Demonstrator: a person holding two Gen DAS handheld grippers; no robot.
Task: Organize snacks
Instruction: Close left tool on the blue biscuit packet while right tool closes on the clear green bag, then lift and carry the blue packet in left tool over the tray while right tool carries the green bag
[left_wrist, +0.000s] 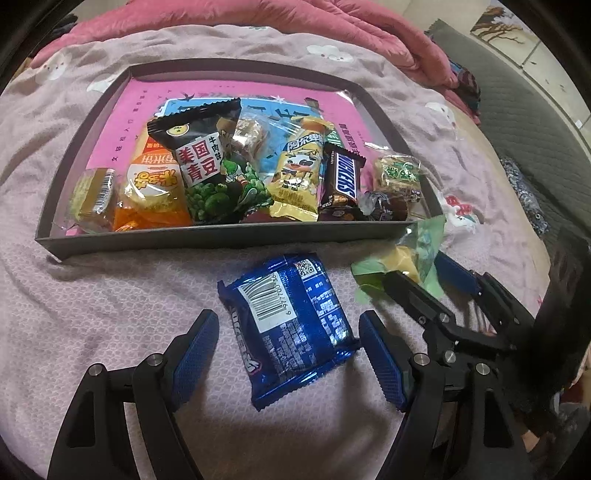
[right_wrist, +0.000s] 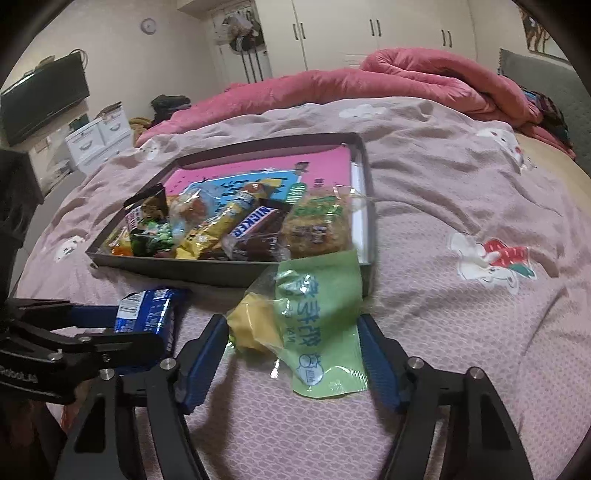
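Snacks in wrappers fill the near half of a shallow dark grey cardboard tray (left_wrist: 147, 242) on the bed's mauve patterned blanket (left_wrist: 110, 302). Blue foil biscuit packet (left_wrist: 291, 328) lies just before the tray's near wall, between the spread jaws of the left gripper (left_wrist: 288, 354). Right gripper (right_wrist: 291, 350), jaws likewise released, flanks a green-and-clear pastry bag (right_wrist: 317, 325) touching the tray's near right corner. Rumpled pink quilt (right_wrist: 406, 81) lies beyond; white wardrobes (right_wrist: 369, 29) behind.
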